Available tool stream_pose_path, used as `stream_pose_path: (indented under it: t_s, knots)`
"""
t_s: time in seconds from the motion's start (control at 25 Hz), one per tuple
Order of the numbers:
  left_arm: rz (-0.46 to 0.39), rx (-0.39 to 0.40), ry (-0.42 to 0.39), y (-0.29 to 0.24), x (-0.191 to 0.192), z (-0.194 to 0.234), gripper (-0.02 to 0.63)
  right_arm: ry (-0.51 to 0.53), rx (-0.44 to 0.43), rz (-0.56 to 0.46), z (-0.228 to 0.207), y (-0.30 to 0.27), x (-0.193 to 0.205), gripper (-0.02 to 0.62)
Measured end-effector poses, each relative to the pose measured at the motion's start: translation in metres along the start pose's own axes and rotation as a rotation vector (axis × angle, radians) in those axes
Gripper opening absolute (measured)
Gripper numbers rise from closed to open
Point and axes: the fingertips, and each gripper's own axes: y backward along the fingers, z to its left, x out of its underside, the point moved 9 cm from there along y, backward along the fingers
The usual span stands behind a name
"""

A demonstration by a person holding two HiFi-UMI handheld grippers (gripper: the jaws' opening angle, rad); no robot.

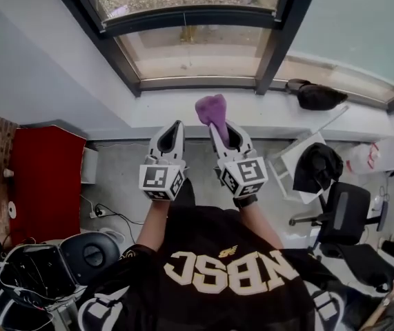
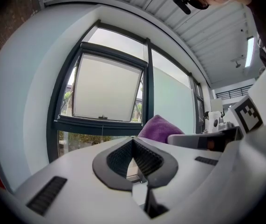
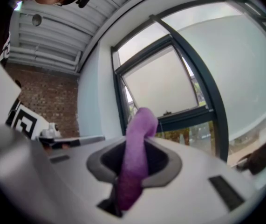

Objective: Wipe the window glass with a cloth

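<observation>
Entry: single moment, person standing at the window, a gripper in each hand.

- Right gripper [image 3: 133,164]: fingers clamped on a purple cloth [image 3: 135,148]. The cloth runs up between them and a bunched end stands out past the tips.
- Left gripper [image 2: 133,154]: fingers closed together, nothing between them. It is held just beside the right gripper at about the same height.
- Window glass [image 1: 197,50]: dark-framed panes above a white sill [image 1: 162,109]. In the head view the cloth's free end shows over the sill. Both gripper views show open space between cloth and pane, so the cloth is judged near the glass but not touching it.

Progress, as a judgement:
- The cloth is in hand and pointed at the window; that much is settled.
- No streaks, wet patches or cleaned bands can be made out on the panes, so the frames do not show how much glass has been wiped.
- The pose fits two stages: the cloth brought up ahead of a stroke, or drawn back off the pane after one.
- No wiping contact is visible at this instant.
</observation>
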Motion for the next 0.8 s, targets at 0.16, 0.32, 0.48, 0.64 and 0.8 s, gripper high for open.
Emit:
stream_pose_path:
  t_s: [0.16,0.32,0.48,0.64,0.8]
  knots:
    - [-0.009,0.021,0.024,-0.038,0.021,0.04,0.02,0.044,0.009,0.027,-0.004,-0.049,0.01,0.087]
    - [-0.019,-0.004,0.045,-0.08,0.02,0.104,0.02,0.075,0.001,0.077,-0.004,-0.124,0.016,0.087]
    - [-0.015,-0.07,0.097,-0.099,0.014,0.196,0.02,0.027,-0.039,0.146,-0.002,-0.216,0.034,0.087]
    - [-0.011,-0.122,0.092,-0.117,0.011,0.278,0.02,0.059,-0.093,0.226,-0.001,-0.317,0.044,0.087]
    - [0.004,-0.127,0.077,-0.135,0.02,0.334,0.02,0.052,-0.169,0.281,0.014,-0.404,0.071,0.087]
